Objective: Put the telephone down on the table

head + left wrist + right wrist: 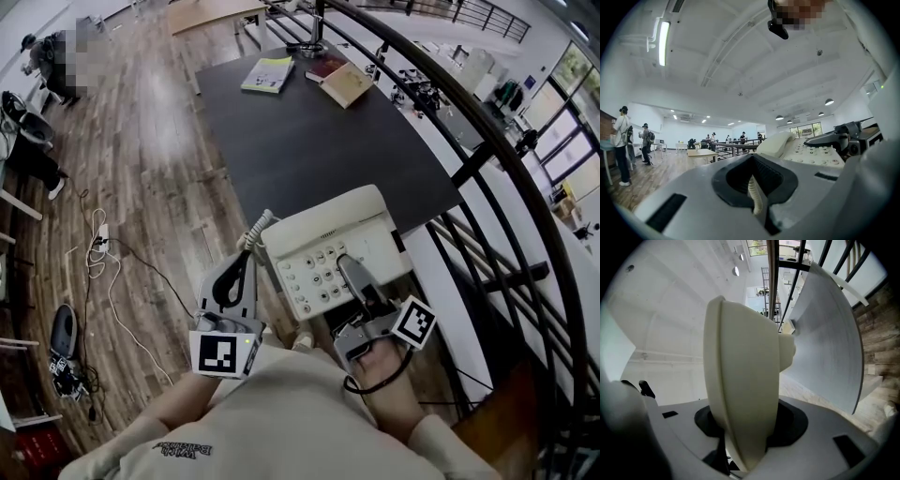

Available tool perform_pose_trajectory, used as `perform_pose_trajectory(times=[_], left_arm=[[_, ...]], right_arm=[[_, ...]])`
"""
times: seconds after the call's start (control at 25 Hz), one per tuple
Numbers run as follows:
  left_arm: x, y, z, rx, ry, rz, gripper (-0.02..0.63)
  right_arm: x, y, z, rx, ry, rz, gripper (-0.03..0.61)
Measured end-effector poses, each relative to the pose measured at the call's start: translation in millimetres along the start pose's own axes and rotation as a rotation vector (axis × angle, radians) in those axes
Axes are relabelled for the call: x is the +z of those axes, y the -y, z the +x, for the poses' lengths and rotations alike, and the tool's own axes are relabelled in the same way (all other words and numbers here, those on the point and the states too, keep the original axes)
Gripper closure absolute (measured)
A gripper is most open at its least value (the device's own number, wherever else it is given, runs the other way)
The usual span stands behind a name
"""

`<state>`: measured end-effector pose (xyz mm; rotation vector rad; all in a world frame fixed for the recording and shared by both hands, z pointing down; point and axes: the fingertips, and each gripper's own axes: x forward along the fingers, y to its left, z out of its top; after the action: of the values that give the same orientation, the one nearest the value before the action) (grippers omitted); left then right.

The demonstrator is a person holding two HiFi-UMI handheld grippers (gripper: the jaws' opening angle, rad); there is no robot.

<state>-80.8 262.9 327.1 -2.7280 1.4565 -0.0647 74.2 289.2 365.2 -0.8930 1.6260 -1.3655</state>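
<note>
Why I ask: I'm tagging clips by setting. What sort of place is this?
Likely an open-plan office or lab: a railing beside the table, strip lights overhead, people standing among desks.

Open office loft, table (309, 141), railing (492, 159)

Smooth cream plastic telephone (333, 248), matt dark table (300, 141), wood-plank floor (150, 122)

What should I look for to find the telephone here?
Start at the big dark table. At its near end, the right claw grips a cream telephone. Unlike the flat books at the far end, it is bulky, has a keypad and trails a coiled cord.
</note>
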Motion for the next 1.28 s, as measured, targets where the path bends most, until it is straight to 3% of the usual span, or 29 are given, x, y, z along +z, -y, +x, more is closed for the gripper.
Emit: perform_pose_trajectory(times=[0.32, 0.64, 0.96, 1.28], left_arm=[[-1, -2, -4, 0.070, 0.000, 0.009, 0.610], [9, -27, 33, 0.112, 0.035, 0.020, 0.609], [1, -65, 89, 0.109, 0.056, -0.006, 0.609], [-7, -109, 150, 0.073, 0.021, 0.013, 0.609]], right_arm=[[4, 7, 7, 0.007, -0.014, 0.009, 0.382], [28, 1, 56, 0.035, -0.030, -0.016, 0.382], [54, 7, 115, 0.051, -0.031, -0.031, 0.382], [78, 26, 176, 0.038, -0.014, -0.018, 0.382]])
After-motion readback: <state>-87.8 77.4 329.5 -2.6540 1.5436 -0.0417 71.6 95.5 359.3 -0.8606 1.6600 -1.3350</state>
